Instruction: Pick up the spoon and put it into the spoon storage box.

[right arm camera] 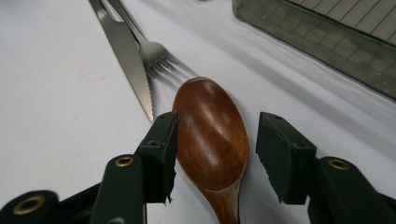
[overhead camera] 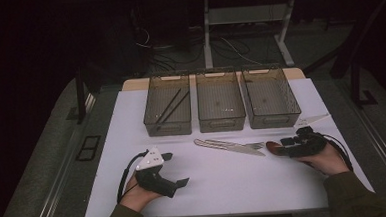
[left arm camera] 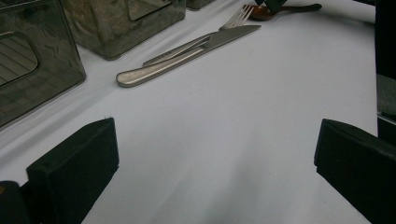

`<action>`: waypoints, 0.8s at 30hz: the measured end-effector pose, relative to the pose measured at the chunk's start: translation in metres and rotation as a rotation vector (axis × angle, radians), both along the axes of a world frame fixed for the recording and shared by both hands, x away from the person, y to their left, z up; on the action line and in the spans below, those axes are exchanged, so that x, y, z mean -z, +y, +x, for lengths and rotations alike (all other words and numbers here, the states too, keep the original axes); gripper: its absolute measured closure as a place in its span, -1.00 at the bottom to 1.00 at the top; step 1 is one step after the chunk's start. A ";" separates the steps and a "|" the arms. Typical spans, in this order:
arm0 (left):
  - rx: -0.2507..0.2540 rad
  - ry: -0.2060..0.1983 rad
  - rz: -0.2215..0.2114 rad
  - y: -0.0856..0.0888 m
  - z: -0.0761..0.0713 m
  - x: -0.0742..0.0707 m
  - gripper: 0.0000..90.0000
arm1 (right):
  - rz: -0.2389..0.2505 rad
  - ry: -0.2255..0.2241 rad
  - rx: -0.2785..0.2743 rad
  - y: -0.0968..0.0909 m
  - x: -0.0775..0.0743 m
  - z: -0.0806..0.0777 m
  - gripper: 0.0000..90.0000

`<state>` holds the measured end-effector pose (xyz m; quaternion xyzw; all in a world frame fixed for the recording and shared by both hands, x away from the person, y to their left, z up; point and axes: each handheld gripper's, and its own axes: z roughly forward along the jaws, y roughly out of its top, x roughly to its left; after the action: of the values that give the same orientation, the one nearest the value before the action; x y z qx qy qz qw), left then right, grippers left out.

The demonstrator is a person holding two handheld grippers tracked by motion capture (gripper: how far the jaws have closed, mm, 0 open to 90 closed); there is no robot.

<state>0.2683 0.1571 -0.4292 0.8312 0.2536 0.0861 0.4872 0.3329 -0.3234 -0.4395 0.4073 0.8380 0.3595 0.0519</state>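
1. The counter point(overhead camera: 225, 187) is covered in white and lit against a dark room.
2. Three see-through bins stand in a row at the far side: the left bin point(overhead camera: 167, 106) holds two dark sticks point(overhead camera: 173, 105), next comes the middle bin point(overhead camera: 220, 102), then the right bin point(overhead camera: 271, 98).
3. The left claw point(overhead camera: 175, 168) rests low on the near left of the counter in the person's hand, its jaws spread wide with bare counter between them, well apart from the cutlery.
4. The right claw point(right arm camera: 217, 140) lies low on the right of the counter, pointing left. Its jaws straddle the bowl of the wooden spoon; one jaw sits right against the bowl's edge, the other stands a little off it, so the spoon is not clamped.
5. A knife point(right arm camera: 125, 56) and a fork point(right arm camera: 149, 51) lie side by side in front of the bins.
6. The wooden spoon point(right arm camera: 212, 135) lies flat on the counter, bowl up, its tip just beside the fork's prongs and the knife's point.
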 end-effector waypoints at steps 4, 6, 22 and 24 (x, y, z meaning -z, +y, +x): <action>0.002 -0.002 0.002 0.000 0.000 -0.001 -1.00 | -0.015 0.000 -0.006 0.001 0.002 -0.002 0.14; 0.001 -0.001 0.000 0.000 0.000 -0.001 -1.00 | -0.020 0.003 -0.008 0.002 0.003 -0.002 0.15; 0.001 0.005 -0.006 -0.001 0.000 0.000 -1.00 | -0.097 -0.025 -0.070 0.010 0.004 -0.012 0.51; 0.004 -0.002 0.001 -0.001 0.000 0.000 -1.00 | -0.117 -0.041 -0.070 0.011 0.004 -0.013 0.57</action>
<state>0.2681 0.1562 -0.4292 0.8320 0.2512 0.0862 0.4871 0.3201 -0.3126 -0.4434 0.3667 0.8700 0.3197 0.0802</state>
